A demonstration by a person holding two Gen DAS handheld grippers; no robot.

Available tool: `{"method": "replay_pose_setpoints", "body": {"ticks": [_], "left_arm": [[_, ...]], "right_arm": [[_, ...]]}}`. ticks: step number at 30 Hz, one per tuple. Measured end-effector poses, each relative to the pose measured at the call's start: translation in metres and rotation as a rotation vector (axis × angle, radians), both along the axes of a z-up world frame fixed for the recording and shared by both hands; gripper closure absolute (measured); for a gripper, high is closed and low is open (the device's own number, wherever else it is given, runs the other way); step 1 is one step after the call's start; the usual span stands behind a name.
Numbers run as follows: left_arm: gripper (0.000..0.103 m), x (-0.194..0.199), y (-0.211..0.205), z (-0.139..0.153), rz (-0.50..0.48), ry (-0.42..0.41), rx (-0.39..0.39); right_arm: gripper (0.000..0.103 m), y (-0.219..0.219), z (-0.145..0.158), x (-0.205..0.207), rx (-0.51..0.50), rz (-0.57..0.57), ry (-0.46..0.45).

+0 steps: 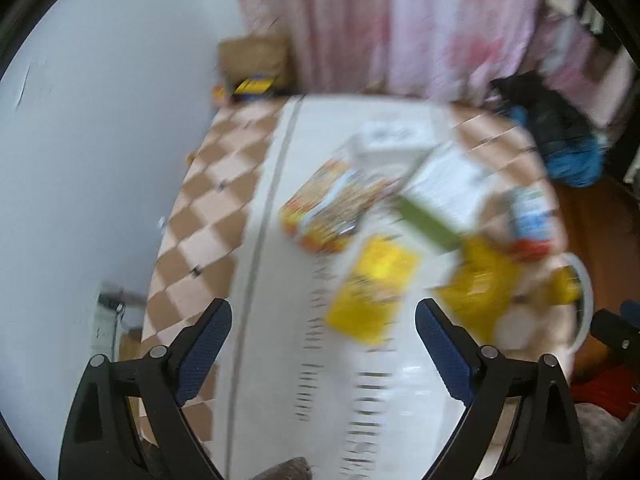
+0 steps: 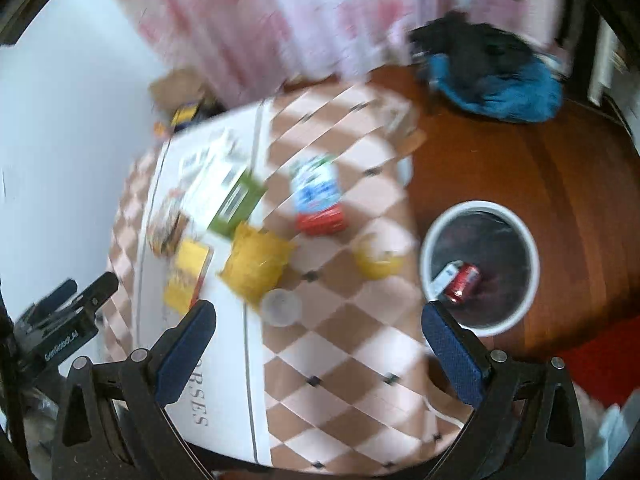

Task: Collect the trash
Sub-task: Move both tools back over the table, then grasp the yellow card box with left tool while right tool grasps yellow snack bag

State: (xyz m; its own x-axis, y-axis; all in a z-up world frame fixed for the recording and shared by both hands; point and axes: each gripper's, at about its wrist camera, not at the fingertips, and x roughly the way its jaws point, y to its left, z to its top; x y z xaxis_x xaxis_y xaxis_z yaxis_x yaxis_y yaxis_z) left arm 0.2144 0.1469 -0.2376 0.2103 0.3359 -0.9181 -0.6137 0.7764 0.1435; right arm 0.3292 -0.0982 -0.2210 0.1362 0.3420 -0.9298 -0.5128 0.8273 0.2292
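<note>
Trash lies scattered on a checkered table (image 2: 340, 344): a flat yellow packet (image 1: 372, 288) (image 2: 188, 276), a crumpled yellow bag (image 2: 256, 264) (image 1: 480, 280), a colourful snack box (image 1: 324, 208), a green-and-white carton (image 2: 228, 196), a blue-and-red bottle (image 2: 318, 200), a clear plastic cup (image 2: 281, 307) and a yellow scrap (image 2: 376, 260). A white bin (image 2: 480, 268) on the wooden floor holds a red can (image 2: 464, 282) and a white wrapper. My left gripper (image 1: 324, 320) hangs open above the yellow packet. My right gripper (image 2: 320, 324) is open over the table near the cup. Both views are blurred.
A white board (image 2: 224, 412) with lettering covers part of the table. A dark and blue heap of cloth (image 2: 492, 76) lies on the floor beyond the bin. Pink curtains (image 1: 380, 20) and a cardboard box (image 1: 252, 56) stand behind the table. A white wall is at left.
</note>
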Motion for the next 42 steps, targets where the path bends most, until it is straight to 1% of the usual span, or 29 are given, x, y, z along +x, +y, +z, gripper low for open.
{"method": "replay_pose_setpoints", "body": {"ticks": [2, 4, 5, 8, 12, 13, 14, 15, 16, 17, 18, 19, 20, 22, 24, 27, 28, 29, 30, 31, 32, 34, 36, 38, 39, 40, 41, 42], "left_arm": [[0.009, -0.006, 0.014, -0.022, 0.03, 0.025, -0.026], [0.009, -0.012, 0.023, -0.04, 0.057, 0.049, -0.061], [0.009, -0.014, 0.025, -0.047, 0.065, 0.051, -0.075], [0.009, -0.014, 0.027, -0.067, 0.079, 0.054, -0.126], [0.01, 0.001, 0.025, -0.079, 0.06, 0.054, -0.173], [0.01, 0.006, 0.024, -0.081, 0.045, 0.052, -0.184], [0.01, 0.01, 0.022, -0.083, 0.033, 0.051, -0.19], [0.01, 0.015, 0.02, -0.085, 0.012, 0.048, -0.2], [0.01, 0.02, 0.018, -0.087, -0.002, 0.048, -0.207], [0.01, 0.026, 0.015, -0.089, -0.022, 0.045, -0.213], [0.01, 0.032, 0.014, -0.089, -0.041, 0.036, -0.217], [0.01, 0.036, 0.013, -0.089, -0.057, 0.037, -0.213], [0.01, 0.041, 0.011, -0.088, -0.077, 0.04, -0.207], [0.01, 0.051, 0.006, -0.088, -0.121, 0.05, -0.201], [0.01, 0.058, 0.003, -0.092, -0.169, 0.07, -0.222], [0.01, 0.061, -0.004, -0.099, -0.204, 0.088, -0.258], [0.011, 0.061, -0.006, -0.1, -0.208, 0.087, -0.247], [0.011, 0.061, -0.008, -0.101, -0.209, 0.087, -0.24], [0.016, 0.063, -0.008, -0.101, -0.203, 0.083, -0.228], [0.024, 0.061, -0.01, -0.1, -0.197, 0.079, -0.218], [0.028, 0.058, -0.009, -0.099, -0.191, 0.076, -0.209], [0.046, 0.048, -0.002, -0.094, -0.179, 0.067, -0.192], [0.046, 0.04, 0.002, -0.092, -0.163, 0.057, -0.205], [0.046, 0.028, 0.006, -0.093, -0.127, 0.069, -0.197], [0.046, 0.023, 0.008, -0.092, -0.105, 0.069, -0.2], [0.046, 0.016, 0.011, -0.092, -0.077, 0.07, -0.206], [0.046, 0.007, 0.012, -0.092, -0.049, 0.07, -0.214], [0.046, -0.001, 0.013, -0.092, -0.028, 0.068, -0.223]], "right_arm": [[0.0, 0.03, -0.024, -0.003, -0.05, 0.075, 0.021], [0.0, 0.051, -0.049, 0.001, -0.101, 0.083, 0.047], [0.0, 0.059, -0.058, 0.004, -0.1, 0.078, 0.069], [0.0, 0.075, -0.082, 0.011, -0.075, 0.001, 0.14], [0.0, 0.086, -0.113, 0.022, -0.037, -0.136, 0.249], [0.002, 0.087, -0.119, 0.024, -0.029, -0.165, 0.272], [0.006, 0.088, -0.127, 0.026, -0.007, -0.201, 0.296], [0.008, 0.089, -0.131, 0.028, 0.006, -0.215, 0.308], [0.011, 0.091, -0.132, 0.029, 0.006, -0.225, 0.299], [0.022, 0.093, -0.13, 0.028, 0.011, -0.223, 0.28], [0.027, 0.098, -0.129, 0.028, 0.003, -0.201, 0.264], [0.037, 0.101, -0.127, 0.027, -0.01, -0.177, 0.245], [0.04, 0.103, -0.126, 0.027, -0.009, -0.161, 0.242], [0.045, 0.104, -0.123, 0.027, -0.04, -0.114, 0.227], [0.045, 0.103, -0.119, 0.029, -0.097, -0.066, 0.193], [0.044, 0.095, -0.117, 0.03, -0.124, -0.035, 0.202], [0.042, 0.092, -0.117, 0.03, -0.116, -0.037, 0.218], [0.036, 0.092, -0.118, 0.03, -0.111, -0.04, 0.226], [0.032, 0.09, -0.118, 0.028, -0.105, -0.048, 0.231], [0.029, 0.09, -0.119, 0.03, -0.1, -0.056, 0.234], [0.029, 0.09, -0.12, 0.03, -0.09, -0.063, 0.239], [0.029, 0.089, -0.122, 0.028, -0.081, -0.079, 0.255], [0.029, 0.091, -0.125, 0.026, -0.077, -0.091, 0.262], [0.029, 0.091, -0.128, 0.024, -0.079, -0.106, 0.256], [0.03, 0.091, -0.129, 0.023, -0.081, -0.111, 0.245], [0.034, 0.092, -0.128, 0.022, -0.083, -0.114, 0.232], [0.045, 0.092, -0.126, 0.02, -0.095, -0.113, 0.21], [0.048, 0.092, -0.125, 0.019, -0.095, -0.108, 0.199]]}}
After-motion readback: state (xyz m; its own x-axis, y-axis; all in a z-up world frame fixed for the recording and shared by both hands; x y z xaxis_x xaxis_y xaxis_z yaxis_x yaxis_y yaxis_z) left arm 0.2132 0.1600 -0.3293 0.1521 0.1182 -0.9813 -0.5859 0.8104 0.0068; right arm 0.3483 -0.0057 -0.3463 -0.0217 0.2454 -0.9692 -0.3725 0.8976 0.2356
